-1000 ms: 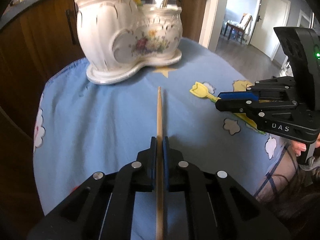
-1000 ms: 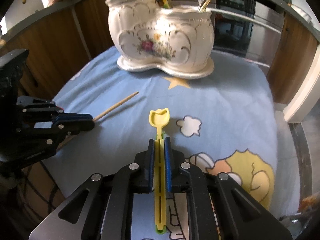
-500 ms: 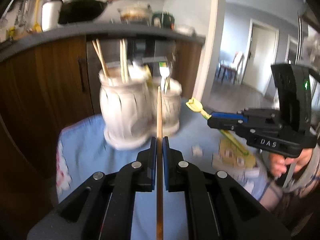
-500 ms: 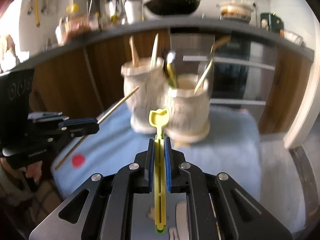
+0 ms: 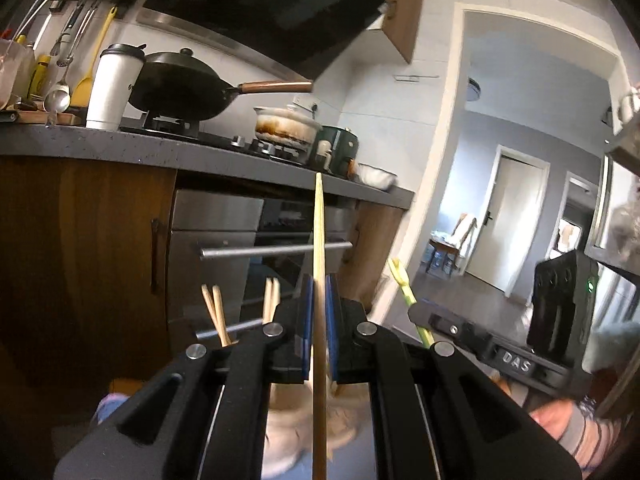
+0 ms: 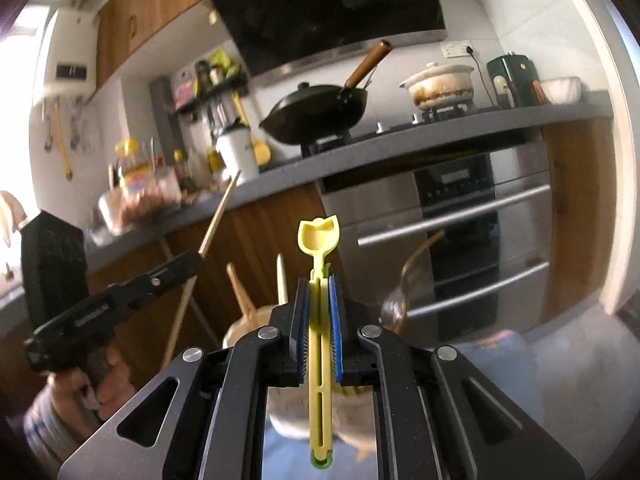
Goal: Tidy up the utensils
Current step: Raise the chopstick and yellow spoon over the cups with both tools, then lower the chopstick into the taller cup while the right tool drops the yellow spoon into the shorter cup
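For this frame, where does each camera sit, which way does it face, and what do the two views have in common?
Left wrist: on the left gripper, facing the counter and oven, doorway at right; its fingers clamp a chopstick; the right gripper and a hand show at right.
Right wrist: on the right gripper, facing the stove; it clamps a yellow utensil; the left gripper and hand show at left.
Shared: wok, holder, each other's gripper.

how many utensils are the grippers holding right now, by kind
wooden chopstick, clamped in the left gripper: 1
yellow plastic utensil, clamped in the right gripper: 1
total: 2
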Available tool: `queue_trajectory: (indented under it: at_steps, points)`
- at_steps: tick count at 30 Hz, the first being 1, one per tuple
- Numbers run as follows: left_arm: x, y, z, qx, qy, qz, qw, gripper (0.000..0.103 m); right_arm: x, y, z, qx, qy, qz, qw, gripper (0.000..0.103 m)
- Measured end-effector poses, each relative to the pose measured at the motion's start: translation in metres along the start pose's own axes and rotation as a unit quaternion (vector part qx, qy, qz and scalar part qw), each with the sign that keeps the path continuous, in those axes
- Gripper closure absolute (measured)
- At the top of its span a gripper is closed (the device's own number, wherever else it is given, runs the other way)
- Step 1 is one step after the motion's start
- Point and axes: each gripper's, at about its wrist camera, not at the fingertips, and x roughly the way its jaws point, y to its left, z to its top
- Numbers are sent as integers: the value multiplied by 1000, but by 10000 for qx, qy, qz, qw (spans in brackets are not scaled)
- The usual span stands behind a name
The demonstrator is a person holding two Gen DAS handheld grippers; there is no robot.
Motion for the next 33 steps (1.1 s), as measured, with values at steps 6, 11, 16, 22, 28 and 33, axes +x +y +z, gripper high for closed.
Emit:
queue_trajectory:
  at_steps: [6, 11, 16, 22, 28, 33]
  points:
    - [37, 3, 2, 180, -249, 335, 9990, 97, 41, -14, -2, 303, -67, 52, 9995, 92]
    - [55, 3, -3, 354, -483, 608, 9964, 97, 55, -7, -18, -156, -440, -317, 9984, 92]
    - [55, 1, -17, 528, -645, 754, 9937, 97, 58, -7, -35, -375, -602, -530, 9961, 92]
    - [48, 4, -34, 568, -504, 766, 9942, 97, 56, -5, -48, -597, -490, -560, 9954, 92]
    - [33, 8, -48, 544, -222, 799, 9951, 97, 48, 0, -59, -794, -212, -599, 9948, 92]
    - [27, 8, -59, 641, 160, 873, 9940, 97, 46, 1, -67, -823, 132, -716, 9939, 92]
